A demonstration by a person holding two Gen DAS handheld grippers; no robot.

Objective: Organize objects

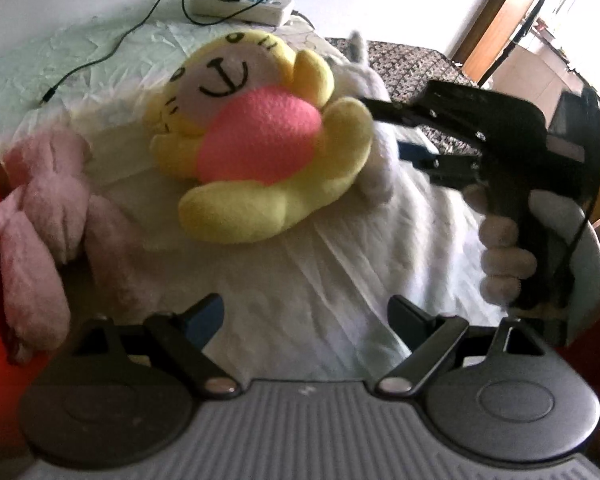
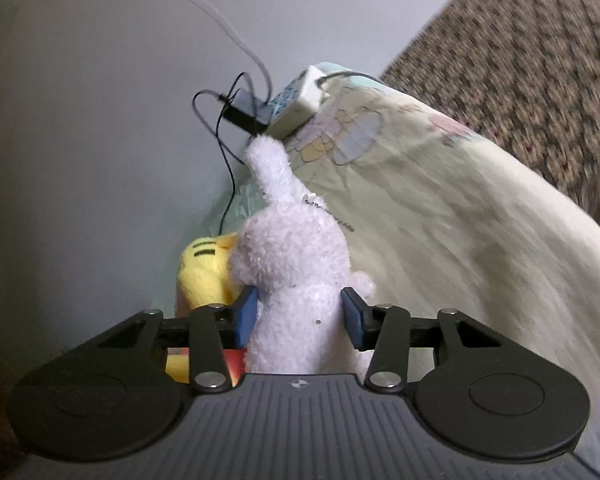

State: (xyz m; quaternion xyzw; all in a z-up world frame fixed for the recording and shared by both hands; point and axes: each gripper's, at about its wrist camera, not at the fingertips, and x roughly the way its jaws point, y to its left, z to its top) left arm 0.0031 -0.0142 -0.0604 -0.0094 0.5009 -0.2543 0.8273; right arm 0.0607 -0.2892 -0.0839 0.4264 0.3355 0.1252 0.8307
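A bed (image 1: 300, 264) with a pale sheet carries the toys. The yellow plush (image 1: 260, 136) lies mid-bed, a pink plush (image 1: 48, 216) at its left edge. The right claw (image 2: 298, 316) grips a white plush (image 2: 296, 264) against the yellow one. The left claw (image 1: 304, 320) gapes wide, empty. A power strip (image 1: 242, 2) sits by the wall.

The right claw (image 2: 299, 314) clamps a white plush rabbit (image 2: 292, 264), touching a yellow plush (image 2: 204, 268).
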